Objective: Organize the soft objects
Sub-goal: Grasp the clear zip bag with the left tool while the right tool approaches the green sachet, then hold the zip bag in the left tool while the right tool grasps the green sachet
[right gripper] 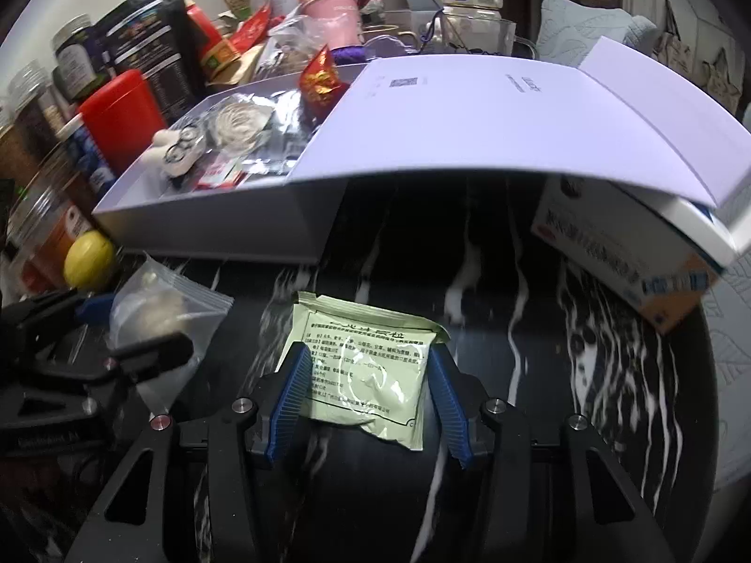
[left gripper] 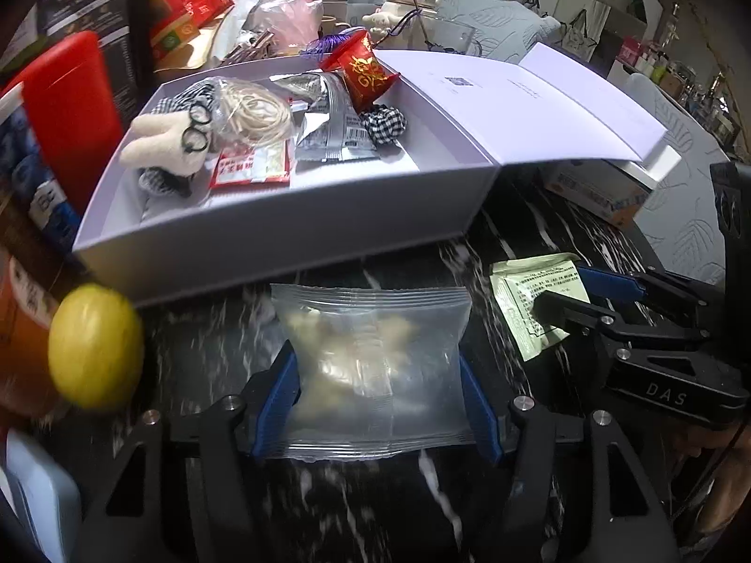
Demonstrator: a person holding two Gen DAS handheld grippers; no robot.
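A clear plastic bag [left gripper: 371, 352] with pale lumps inside lies on the black marble table, and the blue pads of my left gripper [left gripper: 375, 366] press on its two side edges. My right gripper [right gripper: 368, 361] is closed the same way on a pale green printed sachet [right gripper: 366, 375] flat on the table to the right. Each gripper shows in the other's view, the right gripper [left gripper: 561, 288] and the left gripper [right gripper: 141, 328]. Just beyond stands an open white box [left gripper: 281, 234] holding a plush tooth with glasses [left gripper: 164, 140], a string bundle, foil sachets, a red pouch and a checked scrunchie.
The box lid [left gripper: 516, 103] leans open to the right over a medicine carton [right gripper: 624, 262]. A yellow ball [left gripper: 96, 345], a red canister [left gripper: 70, 108] and several jars crowd the left side. Cups, a kettle and packets stand behind the box.
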